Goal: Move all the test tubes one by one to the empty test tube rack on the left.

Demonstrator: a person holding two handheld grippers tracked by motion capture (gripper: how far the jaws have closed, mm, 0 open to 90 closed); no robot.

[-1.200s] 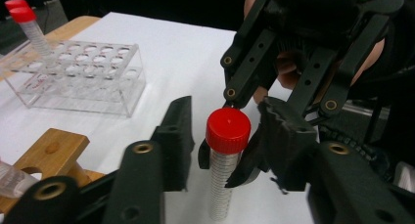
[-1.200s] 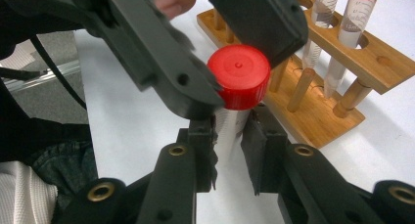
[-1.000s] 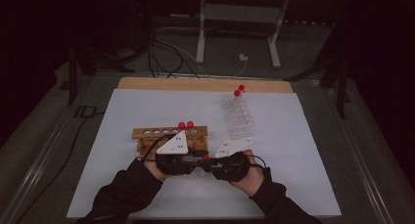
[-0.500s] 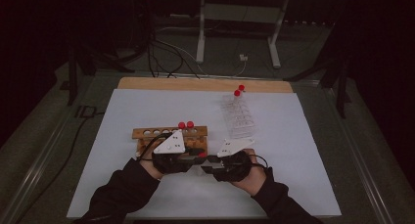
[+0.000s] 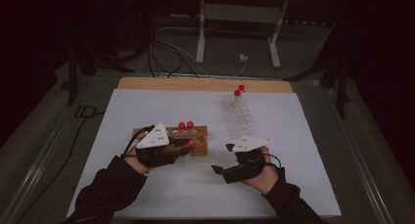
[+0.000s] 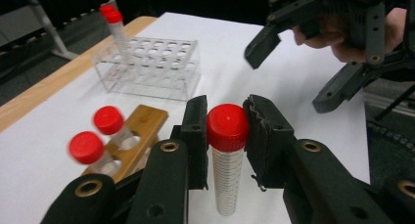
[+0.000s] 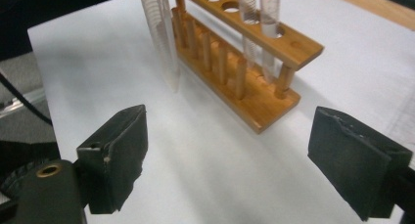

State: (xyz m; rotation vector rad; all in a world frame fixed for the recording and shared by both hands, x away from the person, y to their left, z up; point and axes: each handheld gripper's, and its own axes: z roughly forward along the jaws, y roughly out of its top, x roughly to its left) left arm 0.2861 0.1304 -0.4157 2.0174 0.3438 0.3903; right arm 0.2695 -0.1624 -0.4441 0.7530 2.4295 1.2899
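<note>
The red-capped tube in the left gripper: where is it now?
The red-capped tube hangs between the left gripper fingers, just right of the wooden rack, front-left on the white mat.

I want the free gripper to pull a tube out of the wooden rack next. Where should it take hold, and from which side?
Probably just under the red cap of the end tube in the wooden rack, coming from above. The tubes stand upright, and the rack's top bar and posts block their lower parts. The right gripper is open already.

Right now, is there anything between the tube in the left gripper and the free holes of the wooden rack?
Nothing visible blocks it. The left gripper holds the red-capped tube upright beside the wooden rack. Two capped tubes already stand in the rack, next to its free holes.
</note>
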